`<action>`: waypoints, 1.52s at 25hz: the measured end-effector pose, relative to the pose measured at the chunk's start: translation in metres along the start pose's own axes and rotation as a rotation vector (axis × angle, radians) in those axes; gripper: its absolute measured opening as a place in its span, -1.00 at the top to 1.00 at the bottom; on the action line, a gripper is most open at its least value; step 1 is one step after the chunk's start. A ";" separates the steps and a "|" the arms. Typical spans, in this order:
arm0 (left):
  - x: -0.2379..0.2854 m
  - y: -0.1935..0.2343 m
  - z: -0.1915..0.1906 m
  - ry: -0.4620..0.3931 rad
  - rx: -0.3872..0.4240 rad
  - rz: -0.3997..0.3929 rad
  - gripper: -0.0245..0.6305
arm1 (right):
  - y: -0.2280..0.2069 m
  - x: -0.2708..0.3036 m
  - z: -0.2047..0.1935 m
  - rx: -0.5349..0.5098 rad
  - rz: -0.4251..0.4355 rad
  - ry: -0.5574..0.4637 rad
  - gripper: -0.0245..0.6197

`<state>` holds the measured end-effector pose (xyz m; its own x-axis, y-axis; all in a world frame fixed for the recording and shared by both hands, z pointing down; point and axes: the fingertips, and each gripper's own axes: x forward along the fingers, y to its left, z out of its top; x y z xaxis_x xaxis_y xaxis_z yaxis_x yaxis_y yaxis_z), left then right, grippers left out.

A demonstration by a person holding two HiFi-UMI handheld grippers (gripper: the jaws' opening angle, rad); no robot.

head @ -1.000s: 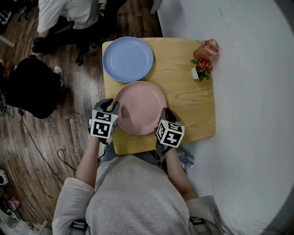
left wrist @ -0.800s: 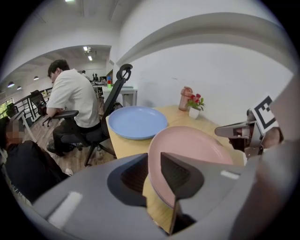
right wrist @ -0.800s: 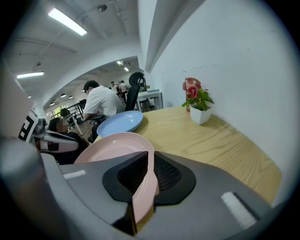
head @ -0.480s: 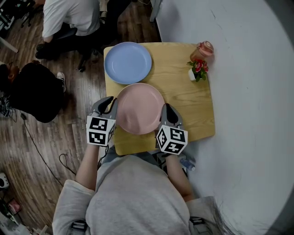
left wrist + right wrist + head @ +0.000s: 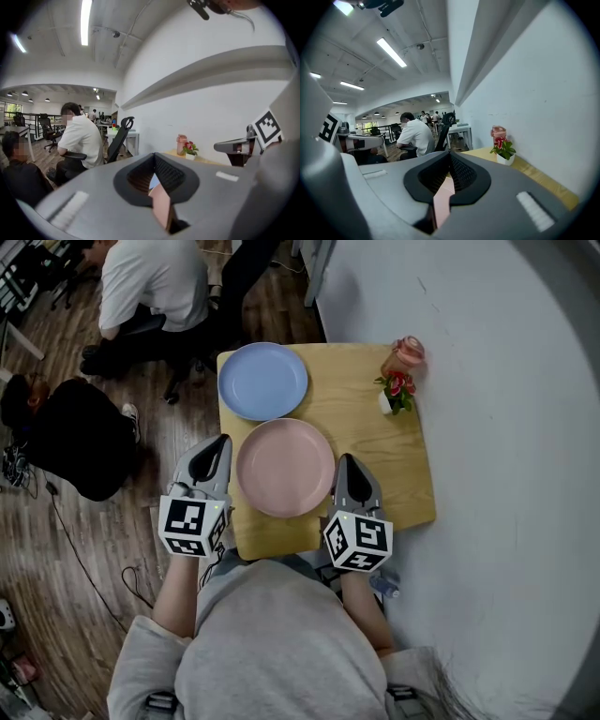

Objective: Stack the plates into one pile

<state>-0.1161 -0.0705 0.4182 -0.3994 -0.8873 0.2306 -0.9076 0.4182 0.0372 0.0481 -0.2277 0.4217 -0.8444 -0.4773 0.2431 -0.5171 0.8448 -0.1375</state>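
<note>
Head view is showing my left claw (image 5: 219,441) and my right claw (image 5: 346,461) bracketing the pink plate (image 5: 284,468), one on its left rim and one on its right, because a wide, shallow dish is balancing best when it is gripped on opposite sides. The pink plate is sitting over the near middle of the wooden table (image 5: 380,479), and I cannot tell whether it is clear of the wood. The blue plate (image 5: 262,381) is lying at the far left corner, just beyond the pink one; I am judging it to be where the pile goes. A potted flower (image 5: 395,394) and a pink jar (image 5: 404,354) are standing at the far right, well apart from the plates. Left gripper view is showing my jaws, which have just been closing, clenched on a pink sliver of rim. Right gripper view is showing the same: jaws just closed, pinching the pink edge between the ribbed pads (image 5: 464,174), with the flower off to the right.
</note>
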 end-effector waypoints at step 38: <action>0.015 0.044 0.126 -0.373 0.125 -0.414 0.74 | 0.067 -0.029 0.099 -0.041 -0.343 -0.307 0.91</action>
<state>-0.1778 -0.0899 0.3002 -0.0048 -0.9903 -0.1389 -0.9975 0.0145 -0.0690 0.0247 -0.1814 0.3105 -0.6313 -0.7750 -0.0291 -0.7729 0.6318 -0.0590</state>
